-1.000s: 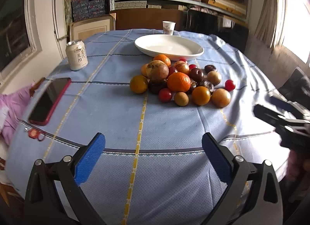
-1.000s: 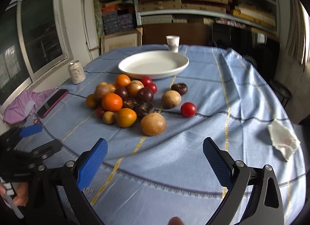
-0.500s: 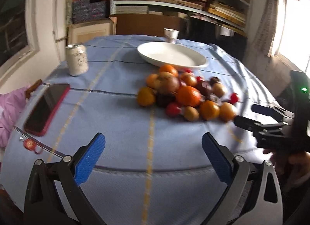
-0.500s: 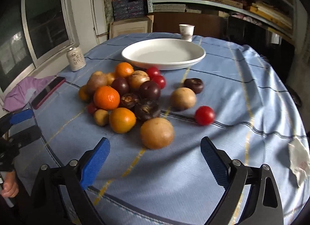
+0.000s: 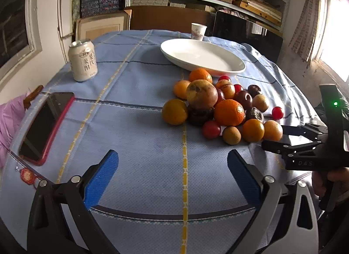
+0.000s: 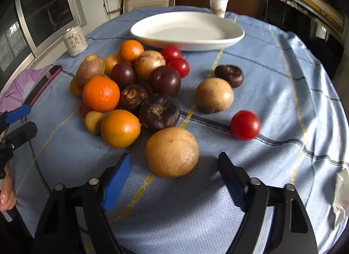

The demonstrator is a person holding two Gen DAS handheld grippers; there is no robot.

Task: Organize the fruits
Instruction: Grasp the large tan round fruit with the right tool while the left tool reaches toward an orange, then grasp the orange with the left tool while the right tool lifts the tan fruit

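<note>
A round table under a blue checked tablecloth [image 5: 135, 136] carries everything. Toward its far side sits a white oval plate [image 6: 187, 30], bare inside, with a paper cup [image 6: 218, 6] behind it. Just in front of the plate lies the fruit pile [image 6: 130, 88]: oranges, brown-skinned round fruits, dark purple ones and small red tomatoes, touching one another. A tan round fruit [image 6: 172, 152] lies at the pile's near edge. The right gripper [image 6: 174, 171] has just been closing its jaws, which stand apart on either side of this fruit, not pressing it. The left gripper [image 5: 172, 171] hovers over bare cloth, jaws wide apart, holding nothing. A drink can [image 5: 82, 59] and a red-cased phone [image 5: 45, 127] lie well apart from the pile.
</note>
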